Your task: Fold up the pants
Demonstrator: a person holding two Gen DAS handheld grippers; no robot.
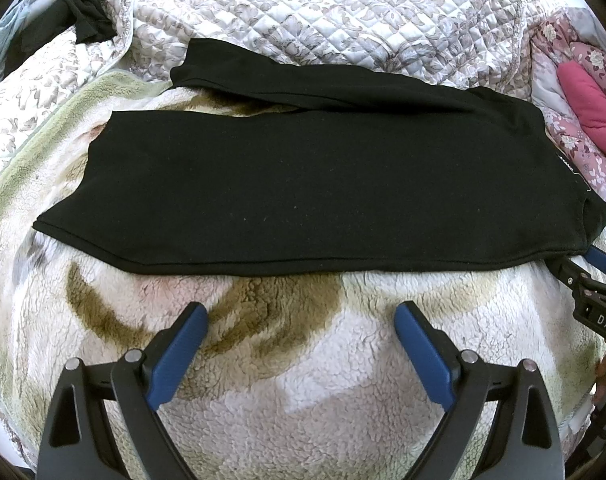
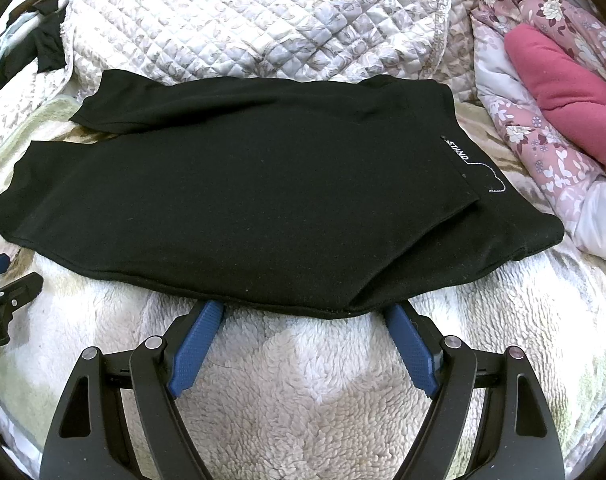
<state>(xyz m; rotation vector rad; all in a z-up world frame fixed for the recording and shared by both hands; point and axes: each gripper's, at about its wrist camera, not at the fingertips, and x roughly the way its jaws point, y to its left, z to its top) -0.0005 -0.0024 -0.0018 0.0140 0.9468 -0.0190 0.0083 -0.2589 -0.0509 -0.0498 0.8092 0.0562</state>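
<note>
On fleece blanket, black pants lie flat.

Matt black knit pants, shaggy fleece blanket, quilted sheeny bedspread at top, left tool with ribbed blue pads, matt black plastic arms

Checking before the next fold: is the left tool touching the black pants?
Apart. The left wrist view shows fleecy blanket between the open left tool and the black pants.
</note>
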